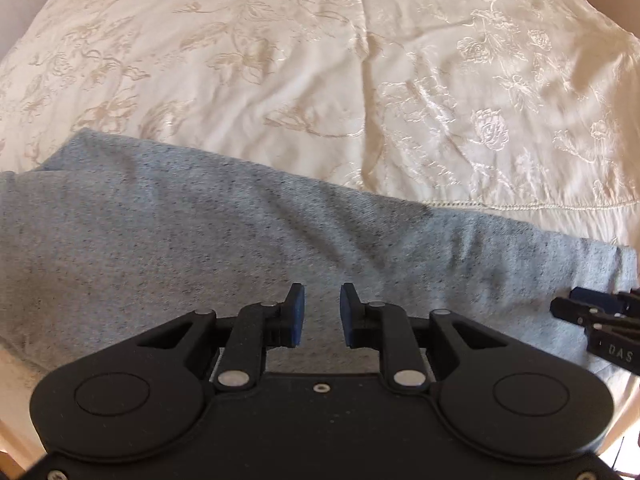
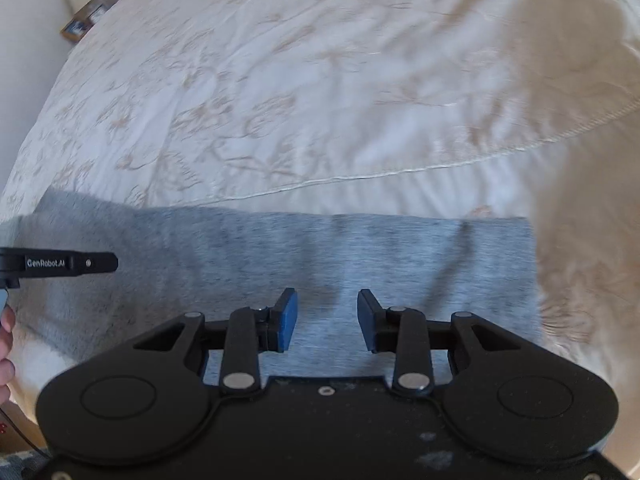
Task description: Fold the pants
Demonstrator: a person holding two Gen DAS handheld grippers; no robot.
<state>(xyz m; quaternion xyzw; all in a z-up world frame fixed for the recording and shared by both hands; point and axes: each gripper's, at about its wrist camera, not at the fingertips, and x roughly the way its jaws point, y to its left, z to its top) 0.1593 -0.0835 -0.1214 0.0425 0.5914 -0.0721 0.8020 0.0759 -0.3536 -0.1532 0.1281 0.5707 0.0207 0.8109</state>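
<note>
Matt heathered-knit pants (image 1: 240,232), satin bedspread (image 1: 320,60)

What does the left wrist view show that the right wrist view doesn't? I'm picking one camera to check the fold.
Left wrist only: the pants' left end, layered at the frame edge.
Right wrist only: their square right end, a nightstand and the person's fingers.
Both: grey pants lying as a long band on the bedspread, with the left gripper and right gripper open above them.

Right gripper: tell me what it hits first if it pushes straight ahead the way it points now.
Most likely the grey pants: the right gripper has its jaws open just over that fabric, which fills the line ahead. Beyond it lies only the cream bedspread. Depth is hard to judge.
</note>
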